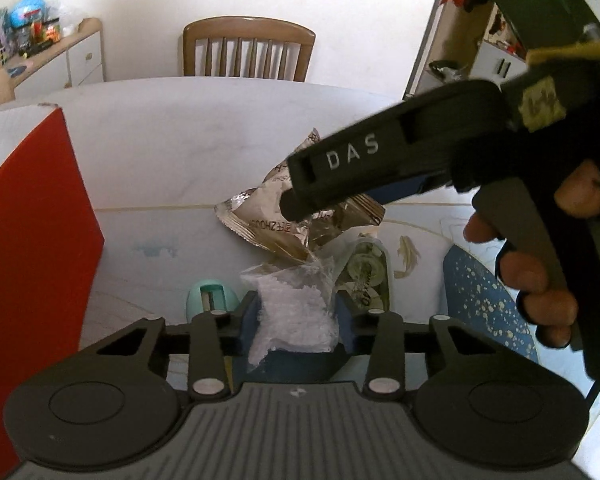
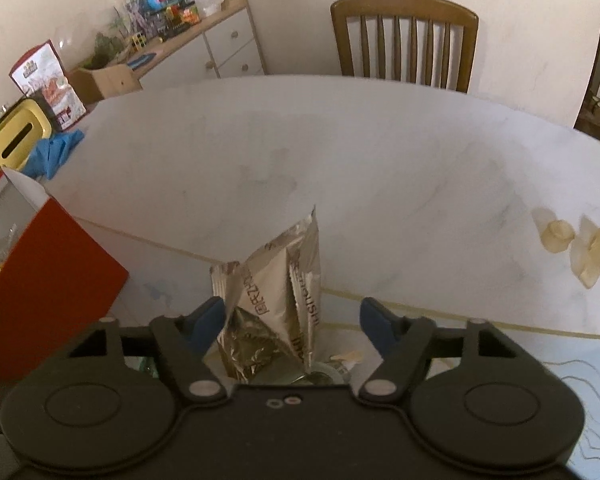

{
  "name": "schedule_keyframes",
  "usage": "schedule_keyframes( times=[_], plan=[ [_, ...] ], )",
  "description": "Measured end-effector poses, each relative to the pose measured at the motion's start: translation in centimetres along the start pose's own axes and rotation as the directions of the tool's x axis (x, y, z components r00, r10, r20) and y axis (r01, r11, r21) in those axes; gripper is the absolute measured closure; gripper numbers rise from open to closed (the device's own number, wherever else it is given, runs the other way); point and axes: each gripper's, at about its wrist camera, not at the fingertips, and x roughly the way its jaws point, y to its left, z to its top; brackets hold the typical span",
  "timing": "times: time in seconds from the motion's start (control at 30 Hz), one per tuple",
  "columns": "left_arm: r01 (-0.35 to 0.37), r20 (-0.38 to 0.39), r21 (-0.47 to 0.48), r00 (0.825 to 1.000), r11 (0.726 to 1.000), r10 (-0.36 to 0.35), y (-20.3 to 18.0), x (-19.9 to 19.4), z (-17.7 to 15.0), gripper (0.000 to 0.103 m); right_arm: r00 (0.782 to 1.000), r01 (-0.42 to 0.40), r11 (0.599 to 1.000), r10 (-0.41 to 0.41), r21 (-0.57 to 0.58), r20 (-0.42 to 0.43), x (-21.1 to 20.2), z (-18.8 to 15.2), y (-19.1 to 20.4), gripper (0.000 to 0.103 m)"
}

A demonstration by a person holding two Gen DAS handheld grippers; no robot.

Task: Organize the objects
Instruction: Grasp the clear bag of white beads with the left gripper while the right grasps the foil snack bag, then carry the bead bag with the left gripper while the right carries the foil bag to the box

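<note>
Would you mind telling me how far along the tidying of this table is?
Nothing looks put away yet. In hand: the left gripper has a crumpled clear plastic bag between its fingers, and the right gripper straddles the silver foil packet, jaws not yet touching it. Left: the mint sharpener, the tape dispenser and pale plastic pieces remain on the table.

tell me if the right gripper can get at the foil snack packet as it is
Probably yes. The foil snack packet already stands between the right gripper fingers, with gaps either side, and nothing blocks it. The left gripper is busy clamping a clear plastic bag.
</note>
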Motion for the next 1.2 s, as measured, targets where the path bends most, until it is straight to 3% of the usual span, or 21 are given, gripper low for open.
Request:
schedule_keyframes(
  times=[0.2, 0.43, 0.77, 1.2],
  plan=[
    [0.001, 0.0, -0.021, 1.0, 1.0, -0.001, 0.2, -0.1, 0.0, 0.068, 1.0, -0.013, 1.0, 0.013, 0.01, 0.016, -0.4, -0.1, 0.1, 0.059],
    [0.004, -0.009, -0.037, 1.0, 0.999, -0.004, 0.6, -0.4, 0.1, 0.069, 0.999, 0.025, 1.0, -0.024, -0.019, 0.042, -0.9, -0.5, 1.2, 0.07],
    [0.013, 0.02, -0.041, 1.0, 0.999, -0.012, 0.6, -2.7, 0.3, 0.069, 0.995, 0.018, 0.999, -0.021, 0.027, 0.102, -5.0, -0.7, 0.5, 0.071],
    [0.043, 0.055, -0.062, 0.998, 0.997, -0.039, 0.3, -8.4, 1.7, 0.069, 0.987, 0.028, 0.998, -0.036, 0.052, 0.16, -12.6, -3.5, 0.5, 0.07]
  ],
)
